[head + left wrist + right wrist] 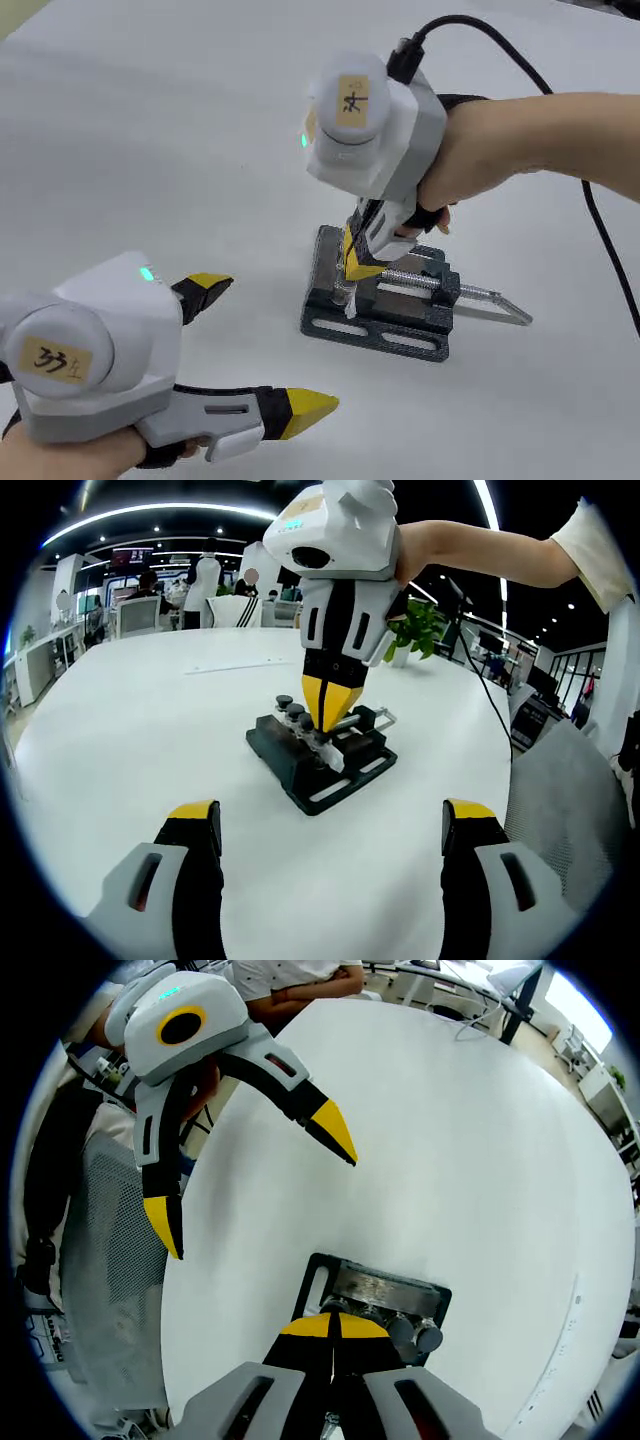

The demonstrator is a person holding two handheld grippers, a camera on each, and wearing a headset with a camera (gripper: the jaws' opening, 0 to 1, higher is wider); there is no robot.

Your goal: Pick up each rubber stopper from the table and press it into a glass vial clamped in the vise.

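Vials (291, 709) in the vise (372, 336) sit directly under my right gripper (352, 268), jaws pressed together, pointing down. Left gripper (270, 342) spread, well aside.

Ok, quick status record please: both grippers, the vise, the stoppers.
left gripper: open, empty, above the table, apart from the vise
right gripper: shut, pointing down, tips at the vise jaws
vise: standing on the table
stoppers: dark, in a row on top of the vise
held stopper: cannot tell
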